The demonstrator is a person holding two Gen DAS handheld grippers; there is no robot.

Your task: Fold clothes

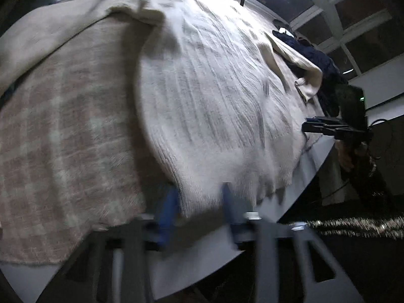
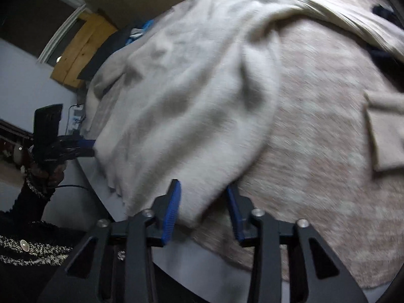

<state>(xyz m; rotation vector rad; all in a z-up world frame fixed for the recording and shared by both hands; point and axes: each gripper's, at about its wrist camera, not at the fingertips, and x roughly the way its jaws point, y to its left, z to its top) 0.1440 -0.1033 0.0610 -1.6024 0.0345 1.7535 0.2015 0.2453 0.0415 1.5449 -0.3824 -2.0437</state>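
Lying spread across the middle of both frames is a cream ribbed sweater (image 1: 217, 106), laid over a pink-and-white checked blanket (image 1: 63, 136) that covers the pale table (image 1: 310, 161). Its hem runs along the lower centre of each wrist view, right at the table's near edge, which I take to be why both grippers sit there: the hem is the easiest line to catch for a fold.

The left gripper (image 1: 199, 202) has its blue fingers (image 1: 168, 209) standing apart, with the hem's corner lying between them; the frame is blurred, so I cannot tell whether the cloth is pinched or only straddled, but the jaws read as spread. The right gripper (image 2: 204, 207) is likewise parted, a rounded fold of the hem hanging down into the gap without either blue pad visibly pressing it.

One sleeve (image 1: 298, 60) trails toward the upper right of the left view, its cuff turned near a heap of dark clothing (image 1: 325, 63). Another sleeve lies along the upper left. In the right view a folded beige piece (image 2: 386, 131) rests at the right edge.

With sleeves out and body flat, the sweater looks laid open rather than folded; both grippers seem placed at opposite ends of the hem to take it together.
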